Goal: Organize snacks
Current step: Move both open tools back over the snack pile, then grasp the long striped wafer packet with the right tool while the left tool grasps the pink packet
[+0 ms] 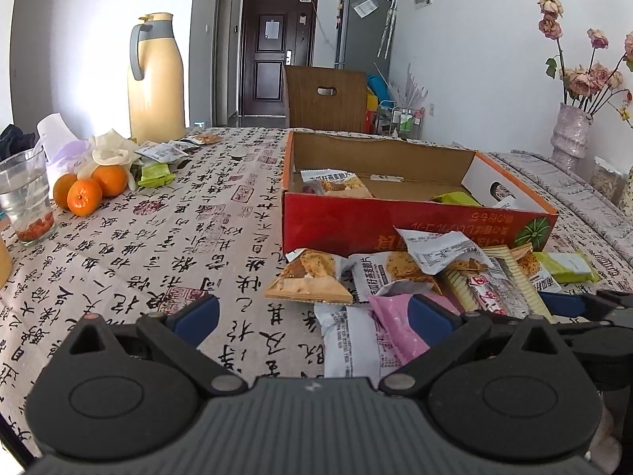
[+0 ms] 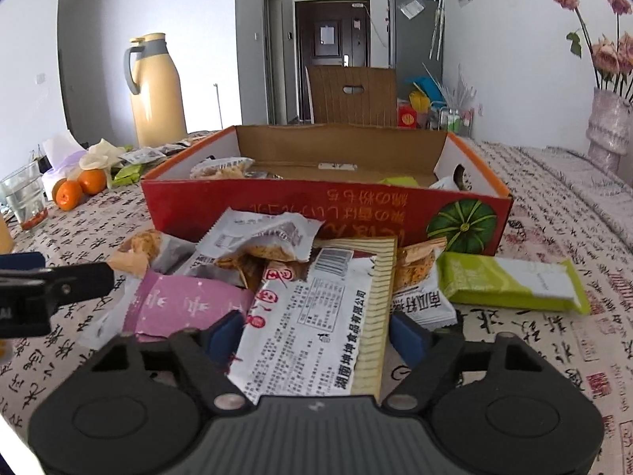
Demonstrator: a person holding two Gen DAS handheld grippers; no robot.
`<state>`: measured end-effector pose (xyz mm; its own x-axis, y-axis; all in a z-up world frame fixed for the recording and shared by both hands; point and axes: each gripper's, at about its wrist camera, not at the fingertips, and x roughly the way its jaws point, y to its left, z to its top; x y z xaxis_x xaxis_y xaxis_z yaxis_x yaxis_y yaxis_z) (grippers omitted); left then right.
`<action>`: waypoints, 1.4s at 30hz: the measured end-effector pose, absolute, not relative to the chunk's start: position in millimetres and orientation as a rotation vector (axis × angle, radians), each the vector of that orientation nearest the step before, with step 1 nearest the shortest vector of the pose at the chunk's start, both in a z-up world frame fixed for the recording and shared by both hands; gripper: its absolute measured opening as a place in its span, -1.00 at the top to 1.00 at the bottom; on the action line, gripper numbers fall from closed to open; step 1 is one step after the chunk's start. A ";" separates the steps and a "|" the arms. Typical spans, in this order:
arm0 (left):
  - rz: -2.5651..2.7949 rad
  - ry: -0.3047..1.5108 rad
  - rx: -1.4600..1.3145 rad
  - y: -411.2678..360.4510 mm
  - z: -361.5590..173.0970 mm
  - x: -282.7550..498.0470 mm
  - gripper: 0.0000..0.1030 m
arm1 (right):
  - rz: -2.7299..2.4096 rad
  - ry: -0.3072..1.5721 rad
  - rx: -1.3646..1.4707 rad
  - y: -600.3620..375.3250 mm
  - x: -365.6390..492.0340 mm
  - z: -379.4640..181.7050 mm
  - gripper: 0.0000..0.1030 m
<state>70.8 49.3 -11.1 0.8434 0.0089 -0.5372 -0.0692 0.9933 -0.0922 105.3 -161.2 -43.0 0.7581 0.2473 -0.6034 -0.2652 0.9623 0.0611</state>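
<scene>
Right tool (image 2: 316, 332) sits part-open, blue pads flanking one striped packet (image 2: 316, 328); whether they press on it is unclear. Left tool (image 1: 312, 314) gapes wide over bare desk (image 1: 166, 237), holding nothing. Beyond: one snack heap (image 2: 253, 261), one red box (image 2: 328, 206), three oranges (image 1: 85, 192), one flask (image 1: 155, 79).

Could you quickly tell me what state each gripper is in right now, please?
Left gripper: open, holding nothing.
Right gripper: open around the white snack packet, pads not yet gripping it.
</scene>
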 end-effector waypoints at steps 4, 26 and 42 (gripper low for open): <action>0.040 0.571 -0.115 49.9 -12.3 72.0 -1.00 | 0.283 0.654 -0.027 -160.8 106.1 -44.5 -0.48; 0.047 0.583 -0.119 48.0 -14.1 71.6 -1.00 | 0.326 0.583 0.057 -185.2 86.3 -30.4 0.05; 0.017 0.627 -0.071 14.7 -15.0 84.0 -1.00 | 0.236 0.519 0.116 -223.7 81.5 -21.0 0.05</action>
<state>84.0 14.7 -15.0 0.8096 -0.0053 -0.5870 -0.0376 0.9974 -0.0610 81.5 -223.7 -21.0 0.8420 0.2524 -0.4769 -0.1938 0.9663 0.1693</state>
